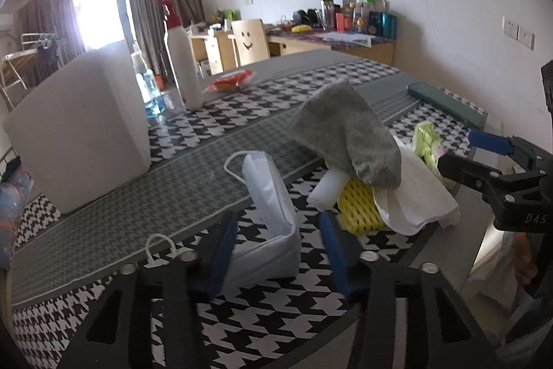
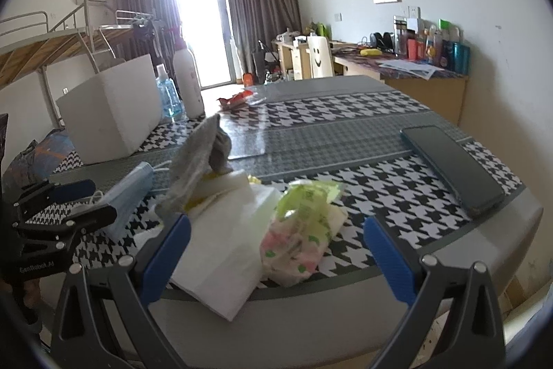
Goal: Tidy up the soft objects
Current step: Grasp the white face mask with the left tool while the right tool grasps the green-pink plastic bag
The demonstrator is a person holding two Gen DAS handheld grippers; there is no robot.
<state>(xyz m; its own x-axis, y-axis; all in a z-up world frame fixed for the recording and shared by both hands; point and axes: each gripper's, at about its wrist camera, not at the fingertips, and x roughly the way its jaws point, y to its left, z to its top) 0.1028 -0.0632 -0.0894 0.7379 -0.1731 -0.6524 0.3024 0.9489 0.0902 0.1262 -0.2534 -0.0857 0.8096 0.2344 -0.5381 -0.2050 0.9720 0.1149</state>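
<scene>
A folded pale-blue face mask [image 1: 273,223] stands between the fingers of my left gripper [image 1: 280,248], which is open around it; it also shows in the right wrist view [image 2: 133,196]. Beside it is a pile: a grey cloth [image 1: 349,134] [image 2: 198,158], a white sponge [image 1: 326,192], yellow foam netting [image 1: 359,210], white tissue sheets [image 1: 414,196] [image 2: 224,251] and a green-and-pink tissue packet [image 2: 300,230]. My right gripper [image 2: 276,255] is open, its fingers on either side of the packet and tissues at the table's front edge.
A white foam box [image 1: 79,134] [image 2: 110,113] stands at the left, with a white pump bottle [image 1: 183,57] and a blue bottle [image 2: 167,95] behind it. A dark phone [image 2: 452,168] lies at the right. A red snack wrapper [image 1: 230,82] lies farther back.
</scene>
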